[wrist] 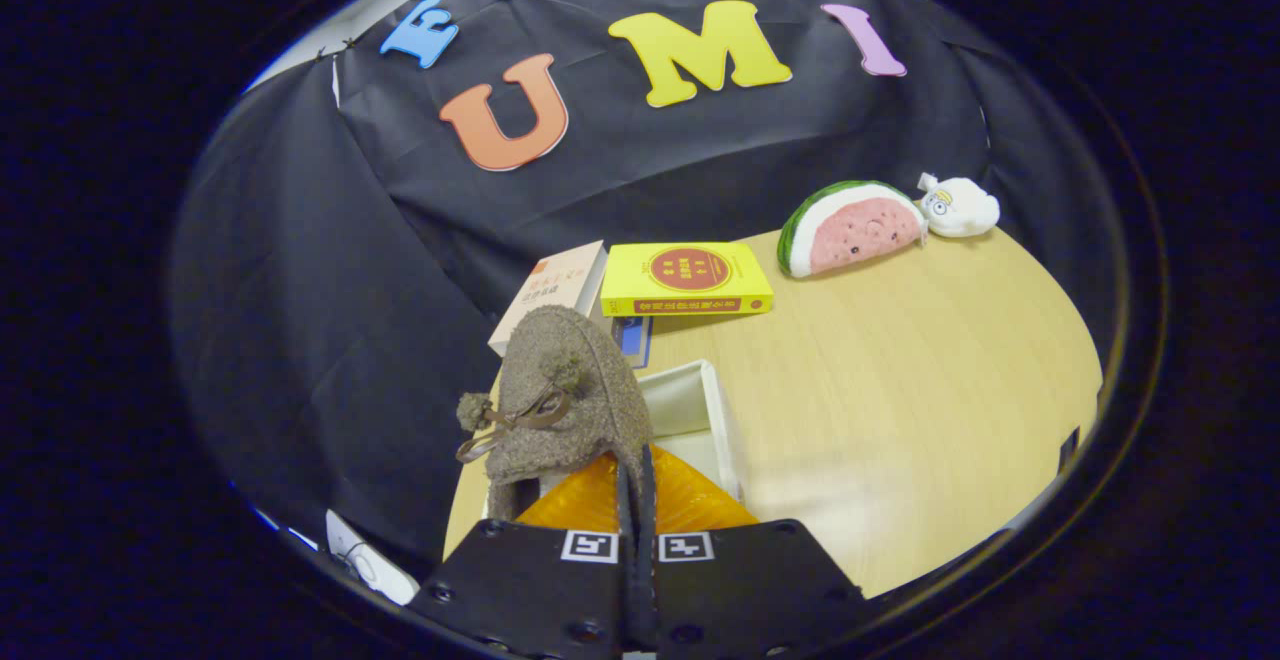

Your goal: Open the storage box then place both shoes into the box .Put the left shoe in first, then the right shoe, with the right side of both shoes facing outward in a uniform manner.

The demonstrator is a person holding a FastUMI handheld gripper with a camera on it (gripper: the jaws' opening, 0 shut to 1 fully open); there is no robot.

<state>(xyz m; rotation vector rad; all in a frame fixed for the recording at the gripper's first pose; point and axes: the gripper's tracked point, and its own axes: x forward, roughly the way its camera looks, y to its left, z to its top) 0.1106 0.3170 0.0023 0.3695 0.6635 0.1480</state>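
A: Item one, the gripper (637, 500)?
B: Fingers pressed together, clamped on the rim of the brown felt shoe (570, 390), which hung tilted just above the white storage box (700, 400).
A: Box location?
B: On the wooden table (900, 390), directly ahead of the fingers, open.
A: Other stock?
B: Yellow book (688, 279) and pale book (550, 292) beyond the box; watermelon plush (850, 227) touching a white plush (960, 206) farther off.

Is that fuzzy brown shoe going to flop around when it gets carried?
Probably a little. The fuzzy brown shoe looks like soft felt, so its upper may sag, and its laces already dangle loose. It likely weighs little, since the gripper fingers, nearly closed on its edge, hold it up above the white storage box.
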